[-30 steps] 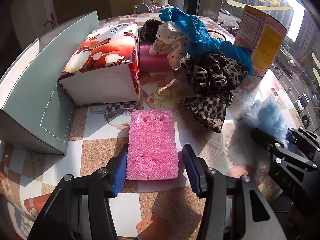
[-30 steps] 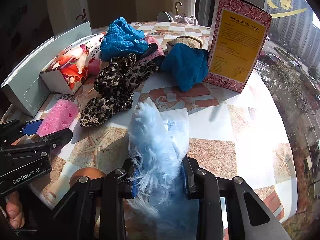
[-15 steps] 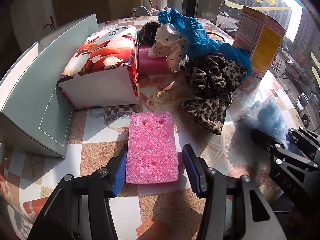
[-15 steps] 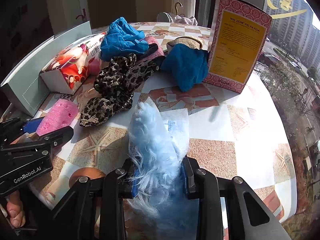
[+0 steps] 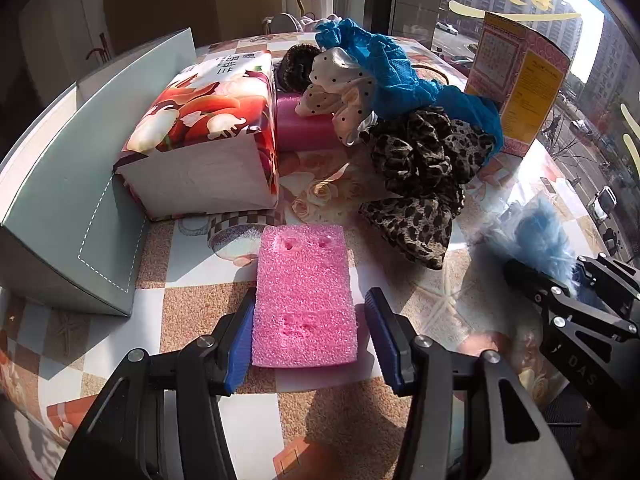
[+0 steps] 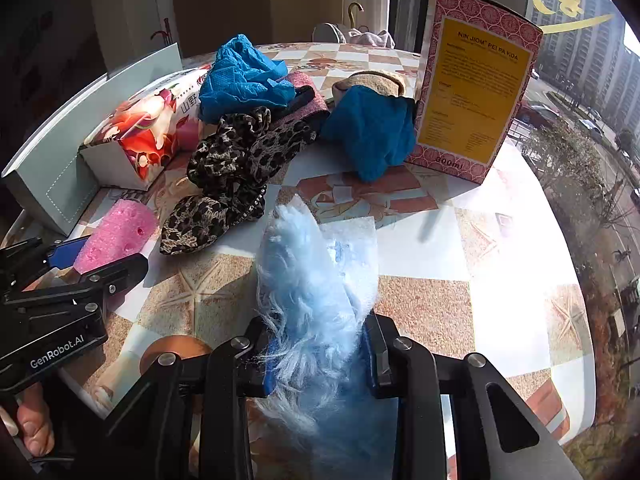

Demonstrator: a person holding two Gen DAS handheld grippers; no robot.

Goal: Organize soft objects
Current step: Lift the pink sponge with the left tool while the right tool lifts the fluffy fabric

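A pink sponge (image 5: 306, 296) lies flat on the table between the open jaws of my left gripper (image 5: 306, 340); the left pad touches or nearly touches its edge, the right pad stands a little apart. The sponge also shows in the right wrist view (image 6: 116, 236). My right gripper (image 6: 318, 356) is shut on a fluffy light blue cloth (image 6: 312, 280), also seen in the left wrist view (image 5: 536, 236). A pile of soft things lies beyond: leopard scrunchies (image 5: 424, 172), a blue net cloth (image 5: 388, 68), a polka-dot scrunchie (image 5: 340, 92).
A floral tissue pack (image 5: 208, 132) and a pale green box (image 5: 60, 176) stand at the left. A red and yellow carton (image 6: 476, 84) stands at the back right. A blue cloth (image 6: 372, 132) leans by it. The table edge curves at the right.
The left gripper has crept slightly forward around the pink sponge. The right gripper still holds the fluffy cloth in place.
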